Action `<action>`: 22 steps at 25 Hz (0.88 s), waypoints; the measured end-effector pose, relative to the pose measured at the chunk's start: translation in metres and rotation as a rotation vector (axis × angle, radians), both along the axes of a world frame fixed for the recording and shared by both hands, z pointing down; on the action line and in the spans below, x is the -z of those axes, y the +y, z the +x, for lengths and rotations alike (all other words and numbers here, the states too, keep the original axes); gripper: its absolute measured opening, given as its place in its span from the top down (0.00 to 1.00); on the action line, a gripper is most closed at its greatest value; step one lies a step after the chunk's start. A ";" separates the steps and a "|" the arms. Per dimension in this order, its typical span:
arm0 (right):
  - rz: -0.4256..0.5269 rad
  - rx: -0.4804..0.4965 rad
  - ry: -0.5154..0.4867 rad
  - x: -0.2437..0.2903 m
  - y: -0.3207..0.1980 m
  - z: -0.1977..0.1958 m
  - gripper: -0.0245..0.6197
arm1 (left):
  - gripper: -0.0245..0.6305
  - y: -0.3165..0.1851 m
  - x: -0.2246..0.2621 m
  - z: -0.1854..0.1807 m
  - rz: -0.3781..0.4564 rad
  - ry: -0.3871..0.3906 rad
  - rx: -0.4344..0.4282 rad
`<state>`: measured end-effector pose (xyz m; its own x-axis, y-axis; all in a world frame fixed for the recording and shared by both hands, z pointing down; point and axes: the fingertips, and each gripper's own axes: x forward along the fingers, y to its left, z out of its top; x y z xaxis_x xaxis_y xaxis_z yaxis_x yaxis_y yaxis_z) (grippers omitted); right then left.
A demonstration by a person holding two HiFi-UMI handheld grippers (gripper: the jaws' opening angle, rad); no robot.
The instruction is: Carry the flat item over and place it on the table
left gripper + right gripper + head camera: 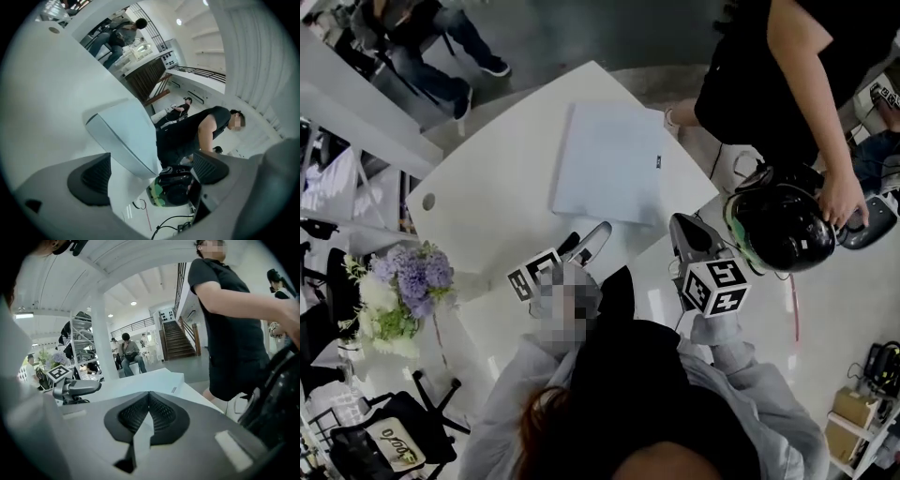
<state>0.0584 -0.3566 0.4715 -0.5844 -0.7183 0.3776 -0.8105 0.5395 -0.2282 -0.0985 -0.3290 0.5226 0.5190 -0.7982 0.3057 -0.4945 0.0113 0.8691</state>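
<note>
The flat item (pixel 609 161) is a pale blue-grey slab lying on the white table (pixel 487 187), apart from both grippers. My left gripper (pixel 584 244) hovers just short of the slab's near edge. In the left gripper view this gripper (pixel 154 171) stands open, with nothing between its dark pads (pixel 96 176) and the flat item (pixel 126 136) ahead of them. My right gripper (pixel 682 230) is at the table's right edge. In its own view the right gripper (pixel 149 412) is shut on nothing, pad against pad, and the flat item (pixel 157 379) lies beyond.
A person in black (pixel 769 84) stands at the table's right, one hand on a black helmet (pixel 783 227). A vase of purple and white flowers (pixel 403 291) stands at the left. A black chair (pixel 394 441) is at lower left. Seated people are farther off.
</note>
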 end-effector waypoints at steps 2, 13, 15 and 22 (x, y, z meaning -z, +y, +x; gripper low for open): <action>0.012 -0.002 -0.002 0.005 0.011 0.000 0.95 | 0.15 0.010 0.012 0.005 0.050 -0.022 -0.045; 0.066 -0.035 -0.013 0.023 0.082 0.019 0.95 | 0.29 0.076 0.080 0.022 0.325 -0.262 -0.230; 0.070 -0.040 -0.017 0.026 0.094 0.023 0.95 | 0.32 0.087 0.089 0.026 0.381 -0.337 -0.267; 0.085 -0.055 -0.004 0.032 0.120 0.017 0.95 | 0.50 0.114 0.107 0.028 0.553 -0.444 -0.369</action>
<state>0.0757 -0.2368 0.4400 -0.5445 -0.7787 0.3116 -0.8387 0.5114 -0.1873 -0.0706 -0.2153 0.4153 0.7019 -0.6950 0.1556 -0.6834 -0.5958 0.4219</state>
